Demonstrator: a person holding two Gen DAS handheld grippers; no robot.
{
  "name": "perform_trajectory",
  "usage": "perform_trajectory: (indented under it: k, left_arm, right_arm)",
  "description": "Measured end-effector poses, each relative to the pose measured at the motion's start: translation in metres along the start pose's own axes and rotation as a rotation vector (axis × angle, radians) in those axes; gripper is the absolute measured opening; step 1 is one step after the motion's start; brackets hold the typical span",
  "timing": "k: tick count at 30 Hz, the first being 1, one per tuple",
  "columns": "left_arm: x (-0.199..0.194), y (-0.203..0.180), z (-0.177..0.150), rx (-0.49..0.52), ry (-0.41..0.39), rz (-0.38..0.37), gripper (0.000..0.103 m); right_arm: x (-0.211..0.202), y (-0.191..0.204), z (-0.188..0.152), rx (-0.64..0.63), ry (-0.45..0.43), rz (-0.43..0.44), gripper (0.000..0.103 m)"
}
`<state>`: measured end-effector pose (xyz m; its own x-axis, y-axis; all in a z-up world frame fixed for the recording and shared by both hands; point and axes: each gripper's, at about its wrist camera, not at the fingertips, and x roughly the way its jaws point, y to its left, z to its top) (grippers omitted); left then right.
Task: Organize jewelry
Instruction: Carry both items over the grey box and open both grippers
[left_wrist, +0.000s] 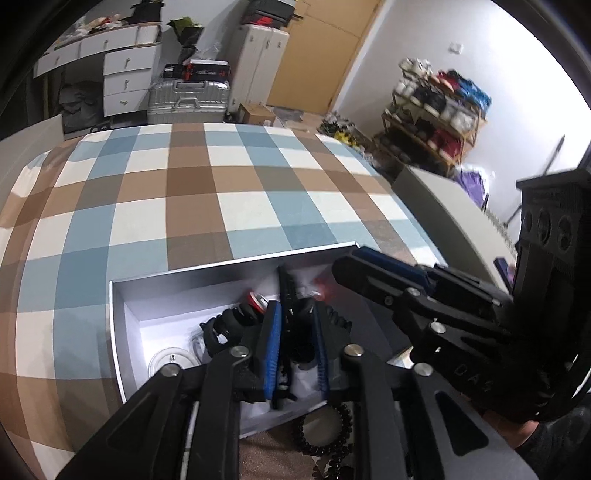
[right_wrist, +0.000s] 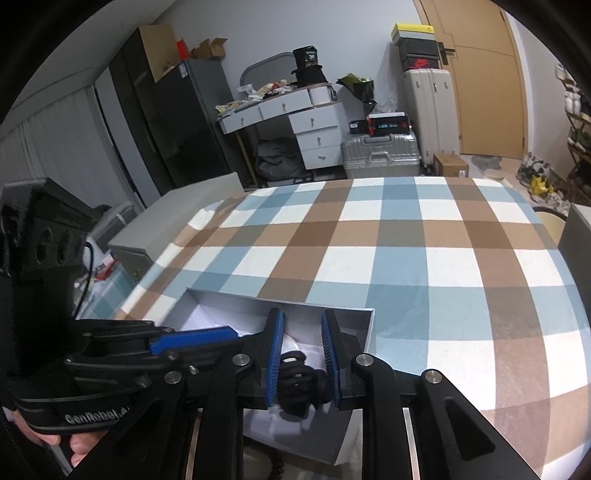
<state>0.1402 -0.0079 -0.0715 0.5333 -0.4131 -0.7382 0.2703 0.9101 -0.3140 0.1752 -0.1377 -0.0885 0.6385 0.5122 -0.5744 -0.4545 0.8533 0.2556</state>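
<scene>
A white box (left_wrist: 122, 325) lies open on the checked cloth (left_wrist: 184, 192). At its left end sits a round white dish (left_wrist: 170, 360); to the right of it, a black hair claw (left_wrist: 225, 325) and a red-capped item (left_wrist: 256, 301). The left gripper (left_wrist: 295, 343) hangs over the box middle, jaws slightly apart around a dark piece, contact unclear. A black bead bracelet (left_wrist: 328, 432) lies on the cloth at the near wall. The right gripper (right_wrist: 301, 354) hangs over the box's right end, jaws partly open on either side of a black clip (right_wrist: 295, 384), pads clear of it.
</scene>
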Motion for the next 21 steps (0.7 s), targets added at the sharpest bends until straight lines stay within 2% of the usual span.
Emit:
perform_trajectory:
  k: [3, 5, 7, 14, 21]
  left_arm:
    - [-0.005, -0.002, 0.0, 0.009, -0.022, 0.0, 0.026]
    - [-0.008, -0.002, 0.0, 0.008, -0.039, 0.016, 0.039]
    - [-0.01, -0.001, 0.0, 0.0, -0.053, 0.013, 0.042]
    - [-0.018, -0.001, -0.001, -0.012, -0.079, 0.039, 0.043]
    - [-0.029, -0.004, -0.004, -0.015, -0.103, 0.051, 0.043]
  right_arm:
    - [-0.006, -0.004, 0.0, 0.016, -0.024, -0.008, 0.041]
    - [-0.011, -0.009, -0.001, 0.037, -0.034, 0.002, 0.046]
    - [-0.015, -0.013, -0.001, 0.058, -0.047, 0.018, 0.051]
    - [-0.027, -0.01, -0.002, 0.047, -0.08, 0.032, 0.068]
    - [-0.039, -0.005, -0.004, 0.033, -0.103, 0.03, 0.07]
